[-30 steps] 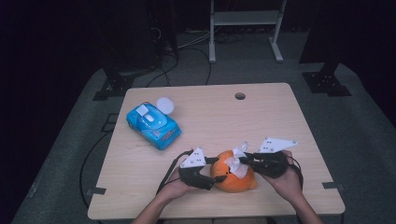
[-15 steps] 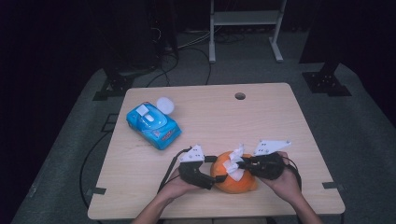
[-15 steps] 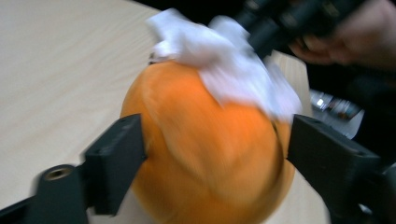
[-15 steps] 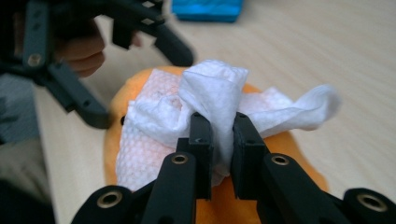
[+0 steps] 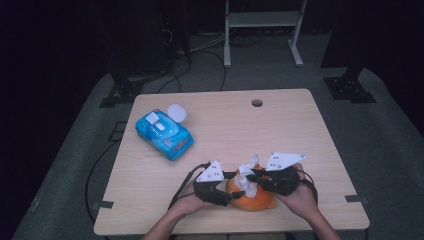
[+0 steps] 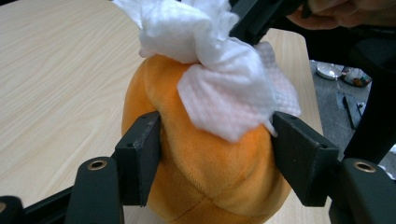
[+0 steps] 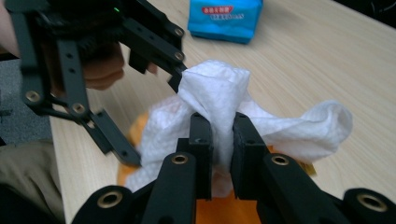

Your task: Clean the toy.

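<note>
An orange plush toy (image 5: pixel 256 200) sits near the table's front edge. My left gripper (image 5: pixel 231 192) comes at it from the left. Its jaws have just been closing and now press on both flanks of the plush toy (image 6: pixel 205 168), as the left gripper view shows. A crumpled white wipe (image 5: pixel 246 176) lies on top of the toy. My right gripper (image 5: pixel 251 176) reaches in from the right and is shut on it. In the right gripper view the wipe (image 7: pixel 215 93) bunches up between the two pads of the right gripper (image 7: pixel 222 135).
A blue pack of wipes (image 5: pixel 164 132) lies at the table's left, with a round white lid (image 5: pixel 176 112) beside it. A small hole (image 5: pixel 257 103) is in the tabletop at the far edge. A metal stand (image 5: pixel 262 20) is on the floor beyond.
My right gripper has shifted a little to the left and lower over the toy, taking the wipe along. The left hand has stayed where it was.
</note>
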### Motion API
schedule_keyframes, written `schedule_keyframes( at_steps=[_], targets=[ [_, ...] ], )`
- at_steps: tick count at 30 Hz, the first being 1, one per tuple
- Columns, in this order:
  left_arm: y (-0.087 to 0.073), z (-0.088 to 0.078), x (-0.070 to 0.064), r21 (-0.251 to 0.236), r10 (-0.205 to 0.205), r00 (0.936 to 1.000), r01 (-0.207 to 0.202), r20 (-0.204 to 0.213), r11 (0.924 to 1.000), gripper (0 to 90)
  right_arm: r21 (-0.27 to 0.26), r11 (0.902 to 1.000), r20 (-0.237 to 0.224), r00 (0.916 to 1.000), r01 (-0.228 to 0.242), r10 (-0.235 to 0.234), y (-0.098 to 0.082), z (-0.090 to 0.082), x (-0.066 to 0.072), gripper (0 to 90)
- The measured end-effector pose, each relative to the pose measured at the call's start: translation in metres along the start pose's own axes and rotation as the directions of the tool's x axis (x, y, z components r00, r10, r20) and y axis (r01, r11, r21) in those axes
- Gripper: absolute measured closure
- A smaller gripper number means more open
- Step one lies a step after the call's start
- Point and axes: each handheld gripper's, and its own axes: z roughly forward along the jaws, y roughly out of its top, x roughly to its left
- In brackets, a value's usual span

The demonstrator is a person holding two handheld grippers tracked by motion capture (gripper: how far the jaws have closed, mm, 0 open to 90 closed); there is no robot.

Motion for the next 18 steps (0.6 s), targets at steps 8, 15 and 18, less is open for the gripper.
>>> schedule_keyframes(
  at_steps=[8,15,18],
  targets=[
    [0.000,0.002,0.000,-0.007,0.010,0.9999,-0.010,0.005,0.9999,35.9,-0.029,0.9971,0.010,0.9975,-0.070,0.070,-0.009,-0.011,-0.013,79.9],
    [-0.002,0.001,0.000,-0.002,0.013,0.9998,-0.013,0.011,0.9999,36.3,0.000,0.9999,-0.003,0.9999,-0.014,0.014,-0.002,-0.001,-0.004,79.9],
    [-0.002,0.001,0.003,-0.018,-0.031,0.9995,0.031,0.009,0.9994,33.2,0.044,0.9973,0.006,0.9982,-0.059,0.059,-0.014,-0.003,-0.023,79.8]
  ],
)
